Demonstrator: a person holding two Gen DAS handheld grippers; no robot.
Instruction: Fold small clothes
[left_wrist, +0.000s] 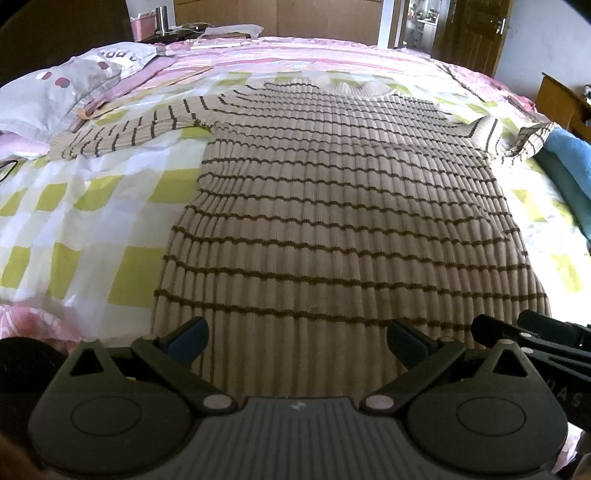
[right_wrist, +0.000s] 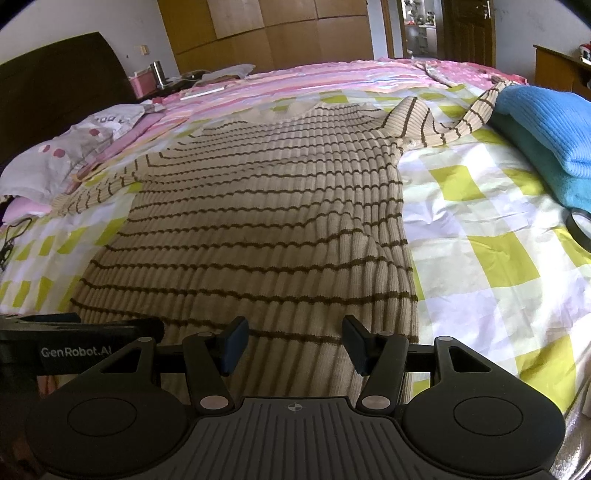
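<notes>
A beige ribbed sweater with thin brown stripes lies flat on the bed, hem toward me, neck at the far end; it also shows in the right wrist view. Its left sleeve stretches out to the left and its right sleeve lies crumpled toward the blue cloth. My left gripper is open and empty, above the hem's left part. My right gripper is open and empty above the hem's right part. The right gripper also shows at the left wrist view's right edge.
The bed has a green and white checked sheet and a pink striped cover beyond. A folded blue cloth lies at the right. A pillow is at the left. A dark ring lies near the right edge.
</notes>
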